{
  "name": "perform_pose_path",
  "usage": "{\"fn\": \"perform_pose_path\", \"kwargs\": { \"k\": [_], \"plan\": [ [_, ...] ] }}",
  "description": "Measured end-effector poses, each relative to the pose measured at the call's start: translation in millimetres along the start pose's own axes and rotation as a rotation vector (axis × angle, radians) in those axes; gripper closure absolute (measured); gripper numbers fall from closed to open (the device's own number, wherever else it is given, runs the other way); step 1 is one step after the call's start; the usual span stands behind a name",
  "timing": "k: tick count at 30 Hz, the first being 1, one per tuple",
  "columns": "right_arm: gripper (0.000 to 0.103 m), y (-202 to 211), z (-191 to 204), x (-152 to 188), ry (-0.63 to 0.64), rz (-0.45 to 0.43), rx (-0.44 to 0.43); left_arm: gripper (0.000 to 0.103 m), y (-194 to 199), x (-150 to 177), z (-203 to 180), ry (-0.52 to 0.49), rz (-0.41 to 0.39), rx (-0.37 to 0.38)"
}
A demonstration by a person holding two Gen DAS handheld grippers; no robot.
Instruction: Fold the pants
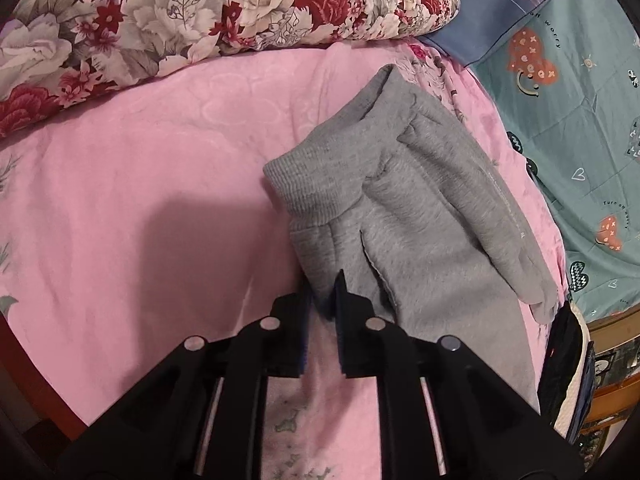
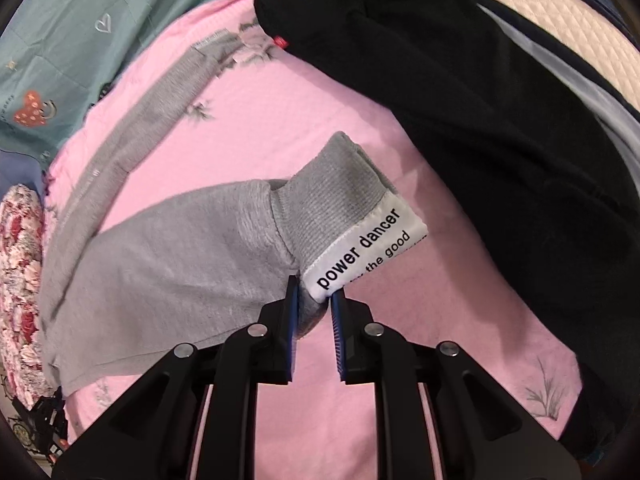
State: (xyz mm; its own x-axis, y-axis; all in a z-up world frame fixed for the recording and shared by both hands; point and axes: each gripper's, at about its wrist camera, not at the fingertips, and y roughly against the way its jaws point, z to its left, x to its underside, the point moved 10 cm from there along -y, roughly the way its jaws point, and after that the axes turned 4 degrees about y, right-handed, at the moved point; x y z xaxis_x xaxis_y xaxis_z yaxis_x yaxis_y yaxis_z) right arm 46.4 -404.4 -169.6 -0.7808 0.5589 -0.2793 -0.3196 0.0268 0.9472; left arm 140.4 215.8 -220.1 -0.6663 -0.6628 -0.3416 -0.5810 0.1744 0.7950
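Grey sweatpants [image 1: 400,208] lie bunched on a pink sheet [image 1: 140,200], with the ribbed waistband toward the far left of the heap. My left gripper [image 1: 324,292] hovers at the near edge of the pants. Its blue pads stand a little apart and pink sheet shows through the gap, so nothing is pinched. In the right wrist view my right gripper [image 2: 314,288] is shut on a ribbed cuff of the pants [image 2: 180,264], beside a white "power dancer" label [image 2: 360,252]. The leg trails off to the left, and the other leg [image 2: 152,120] stretches away toward the top left.
A floral quilt [image 1: 200,12] is piled along the far side, with a blue pillow [image 1: 500,0] and a teal printed blanket [image 1: 580,120] to its right. A black garment [image 2: 460,100] lies along the right of the sheet [image 2: 280,120], over a cream quilted cover [image 2: 540,8].
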Motion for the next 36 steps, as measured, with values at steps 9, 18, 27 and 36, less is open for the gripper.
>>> {"fn": "perform_pose_path", "kwargs": {
  "k": [9,18,27,36],
  "plan": [
    [0.018,61.4,31.7,-59.7,0.08,-0.171,-0.043,0.065,41.6,-34.2,-53.7,-0.127,-0.058,0.018],
    [0.016,-44.1,126.2,-219.1,0.218,-0.102,-0.112,0.065,-82.4,-63.6,-164.4,-0.341,0.171,0.008],
    [0.025,-145.9,144.6,-264.7,0.225,0.019,0.008,0.082,-147.7,-93.4,-152.4,-0.334,0.191,-0.1],
    [0.094,-88.9,136.0,-277.5,0.207,-0.145,0.005,0.103,-154.2,-115.2,-155.9,-0.324,0.143,-0.158]
  ]
}}
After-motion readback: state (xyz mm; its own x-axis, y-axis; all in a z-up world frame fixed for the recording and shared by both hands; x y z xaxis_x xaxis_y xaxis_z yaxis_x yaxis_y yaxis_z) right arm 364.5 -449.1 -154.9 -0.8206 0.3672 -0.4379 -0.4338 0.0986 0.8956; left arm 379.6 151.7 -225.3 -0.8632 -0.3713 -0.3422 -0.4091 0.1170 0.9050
